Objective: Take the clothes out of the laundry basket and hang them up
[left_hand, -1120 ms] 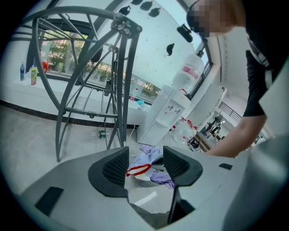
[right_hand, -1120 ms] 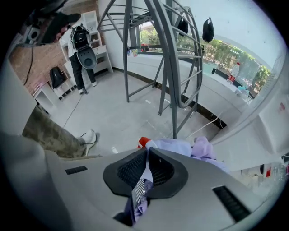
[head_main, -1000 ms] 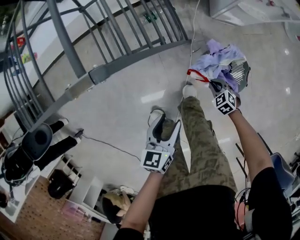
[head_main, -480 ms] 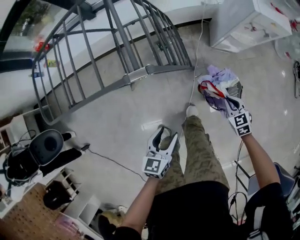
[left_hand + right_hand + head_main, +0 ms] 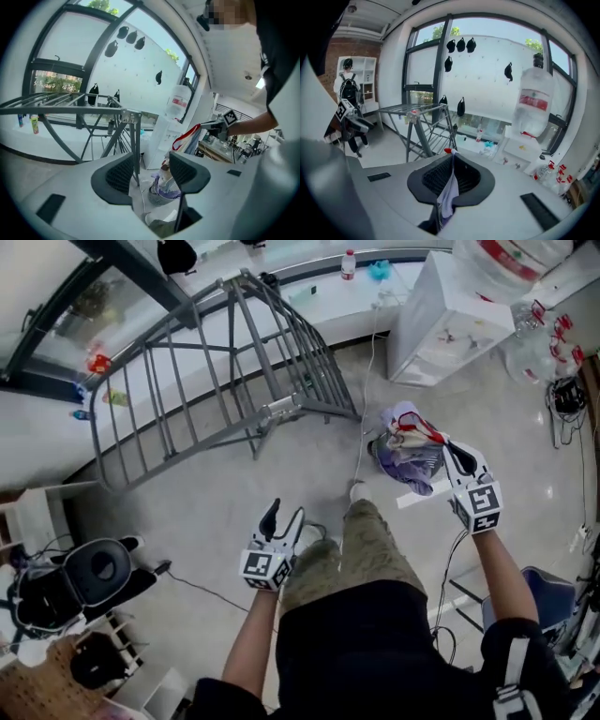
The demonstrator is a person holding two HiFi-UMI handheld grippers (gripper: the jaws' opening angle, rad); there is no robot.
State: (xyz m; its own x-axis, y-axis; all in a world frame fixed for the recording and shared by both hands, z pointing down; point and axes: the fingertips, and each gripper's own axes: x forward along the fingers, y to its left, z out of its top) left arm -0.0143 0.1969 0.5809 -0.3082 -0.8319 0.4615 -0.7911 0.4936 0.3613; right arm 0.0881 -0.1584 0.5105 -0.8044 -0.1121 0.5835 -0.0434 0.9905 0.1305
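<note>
The right tongs (image 5: 452, 454) are pressed together on a garment (image 5: 413, 439), a pale lilac piece with a red edge. In the right gripper view the cloth runs up between the ribbed pads, with the red trim showing just past the tips. The rest hangs slack below and to the left of those tongs, trailing down to a heap of mixed clothes (image 5: 165, 183) in the laundry basket (image 5: 159, 199). The basket stands on the floor directly beneath the right tongs, beside the person's shoe (image 5: 357, 490).

The left tongs (image 5: 284, 519) are spread, with nothing between the pads. They are held lower than the right tongs and well apart from them, over the person's camouflage trouser leg (image 5: 361, 545). The left gripper view looks through their gap at the basket.

A grey drying rack (image 5: 216, 390) stands beyond both tongs, nearer the left pair, with no clothes on its bars. A white water dispenser (image 5: 434, 320) with a large bottle stands beyond the right tongs.
</note>
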